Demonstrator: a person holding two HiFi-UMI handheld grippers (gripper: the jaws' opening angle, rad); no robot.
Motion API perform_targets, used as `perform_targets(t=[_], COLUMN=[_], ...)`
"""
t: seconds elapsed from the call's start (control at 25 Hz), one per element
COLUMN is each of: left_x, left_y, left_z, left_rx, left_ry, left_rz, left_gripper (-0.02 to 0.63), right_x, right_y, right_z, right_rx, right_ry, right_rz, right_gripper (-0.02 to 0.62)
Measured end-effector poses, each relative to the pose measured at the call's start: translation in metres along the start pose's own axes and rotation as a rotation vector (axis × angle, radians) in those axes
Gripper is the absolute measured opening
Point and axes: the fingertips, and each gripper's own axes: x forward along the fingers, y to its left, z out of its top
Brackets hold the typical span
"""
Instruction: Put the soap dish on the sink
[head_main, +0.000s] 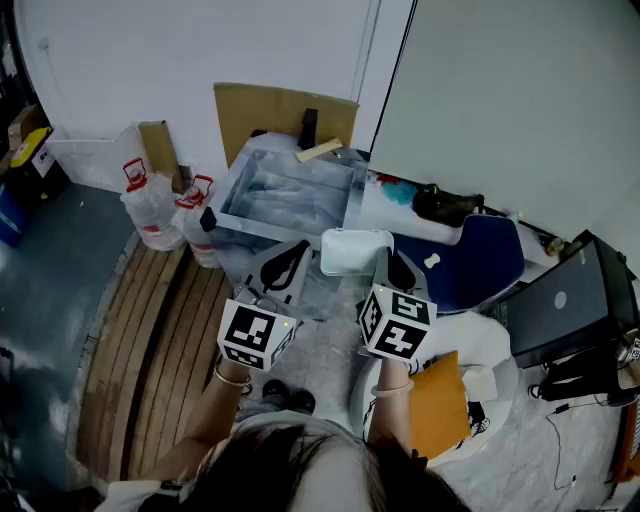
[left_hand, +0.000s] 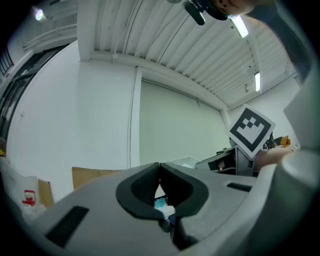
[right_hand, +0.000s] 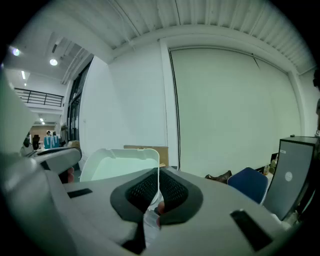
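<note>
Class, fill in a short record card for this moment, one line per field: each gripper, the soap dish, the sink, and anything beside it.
Left gripper: shut, holding nothing
Right gripper: shut on the soap dish's edge
Soap dish: pale, held up near the sink's front corner
Sink: basin ahead of both grippers; dish not yet on it
Beside the sink: water jugs on the left
</note>
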Motion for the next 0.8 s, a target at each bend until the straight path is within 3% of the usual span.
perform_targets(t=[0.48, 0.8], left_x=[0.014, 0.041], left_y=[-0.011, -0.001], left_z=[-0.005, -0.015], left_rx=[-0.001, 0.004], left_ry=[0.019, 0.025], left_rz=[0.031, 0.010], left_gripper=[0.009, 0.009], right_x=[0.009, 0.039], right_y=[-0.018, -0.023], right_z=[0.003, 0.004], right_rx=[0.000, -0.003], right_ry=[-0.027, -0.018], right_rz=[0.033, 0.031], right_gripper=[0.028, 0.026])
